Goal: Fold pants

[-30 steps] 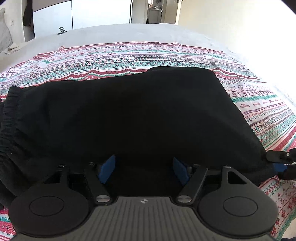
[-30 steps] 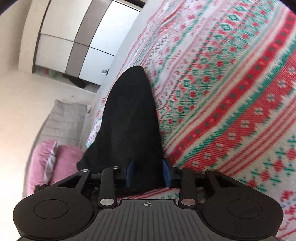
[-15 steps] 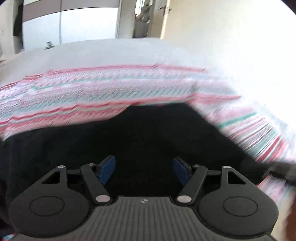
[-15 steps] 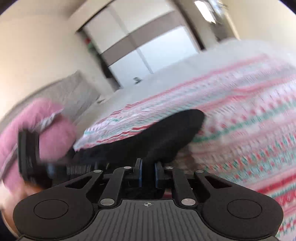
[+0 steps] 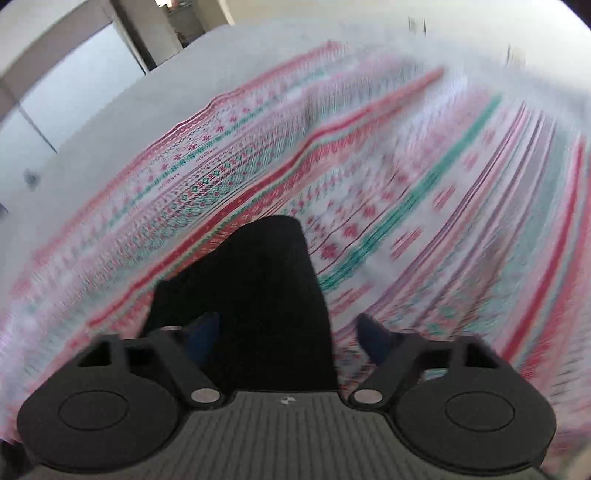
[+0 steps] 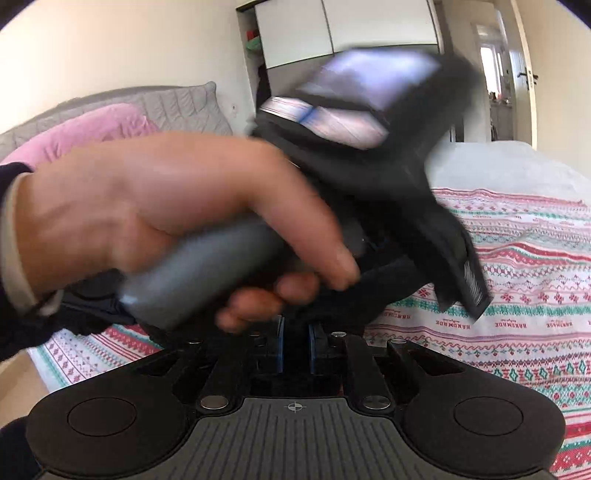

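Observation:
The black pants (image 5: 266, 295) hang as a narrow strip in the left wrist view, over the patterned bedspread (image 5: 406, 184). My left gripper (image 5: 288, 332) is open, and the cloth runs between its blue pads without being pinched. In the right wrist view my right gripper (image 6: 295, 332) is shut on black pants cloth (image 6: 384, 280). The left hand (image 6: 166, 206) and its gripper body (image 6: 388, 129) fill the view just in front of it. Most of the pants are hidden.
The bed carries a red, green and white patterned bedspread (image 6: 517, 277). A pink pillow (image 6: 85, 129) and a grey pillow (image 6: 177, 103) lie at the head. White wardrobe doors (image 6: 332, 29) and a doorway (image 6: 495, 74) stand beyond.
Both grippers lifted and swung over the bed. The right gripper closed on the pants cloth and raised it. The flat pants now hang as a narrow strip, and the left hand crossed before the right gripper.

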`<state>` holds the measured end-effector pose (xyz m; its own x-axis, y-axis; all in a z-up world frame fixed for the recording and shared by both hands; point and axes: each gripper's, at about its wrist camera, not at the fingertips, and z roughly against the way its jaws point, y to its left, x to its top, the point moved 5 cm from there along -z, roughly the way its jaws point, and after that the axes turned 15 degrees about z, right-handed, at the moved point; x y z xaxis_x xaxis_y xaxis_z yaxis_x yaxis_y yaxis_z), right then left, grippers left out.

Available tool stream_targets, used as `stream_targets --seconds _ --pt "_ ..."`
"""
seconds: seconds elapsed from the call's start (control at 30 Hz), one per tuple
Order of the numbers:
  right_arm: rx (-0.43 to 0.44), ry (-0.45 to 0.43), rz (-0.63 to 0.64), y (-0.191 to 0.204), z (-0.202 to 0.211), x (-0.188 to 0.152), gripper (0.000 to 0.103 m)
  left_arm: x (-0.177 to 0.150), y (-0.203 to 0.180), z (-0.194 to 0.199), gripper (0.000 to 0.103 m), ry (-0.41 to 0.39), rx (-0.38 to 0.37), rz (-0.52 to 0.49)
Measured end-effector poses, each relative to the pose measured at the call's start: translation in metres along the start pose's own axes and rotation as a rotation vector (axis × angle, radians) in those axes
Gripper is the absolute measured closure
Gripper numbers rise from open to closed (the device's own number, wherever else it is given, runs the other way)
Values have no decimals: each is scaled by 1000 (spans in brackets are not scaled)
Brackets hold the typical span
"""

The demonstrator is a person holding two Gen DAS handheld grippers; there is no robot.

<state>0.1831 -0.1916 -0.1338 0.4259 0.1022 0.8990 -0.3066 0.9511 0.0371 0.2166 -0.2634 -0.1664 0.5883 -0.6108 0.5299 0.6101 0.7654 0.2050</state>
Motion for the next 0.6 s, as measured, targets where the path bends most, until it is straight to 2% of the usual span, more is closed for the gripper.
stream_targets --seconds 0.03,0.1,0.17,0.2,0.23,0.27,0.3,0.4,0.47,0.53,0.57,0.6 --pt "-5 0 -3 3 6 -1 90 -1 1 -5 71 11 23 -4" --pt "-43 -2 -17 0 9 -5 88 1 11 -10 93 30 2 30" --pt "-104 8 -36 -8 11 -12 81 7 24 -6 93 20 -20 72" --pt "-134 26 -46 -12 10 -17 63 10 34 -3 93 20 -34 111" --pt "-151 45 -59 -15 8 -22 51 13 45 1 93 19 -50 149" --pt "-152 58 -83 -18 6 -26 28 16 54 5 93 15 -60 181" --pt "-132 50 -112 -20 5 -27 22 20 61 7 93 13 -68 203" --pt "-26 6 -240 -24 3 -21 18 23 80 11 93 9 -84 253" --pt "-19 -14 -282 -27 -1 -13 18 23 84 13 93 2 -100 289" --pt "-5 -38 -324 -32 -4 -5 18 23 88 16 93 -3 -109 326" --pt "3 -40 -352 -35 -7 -2 41 23 88 15 93 -7 -106 344" --pt "20 -28 -376 -38 -11 -1 91 23 91 16 94 -13 -96 364"
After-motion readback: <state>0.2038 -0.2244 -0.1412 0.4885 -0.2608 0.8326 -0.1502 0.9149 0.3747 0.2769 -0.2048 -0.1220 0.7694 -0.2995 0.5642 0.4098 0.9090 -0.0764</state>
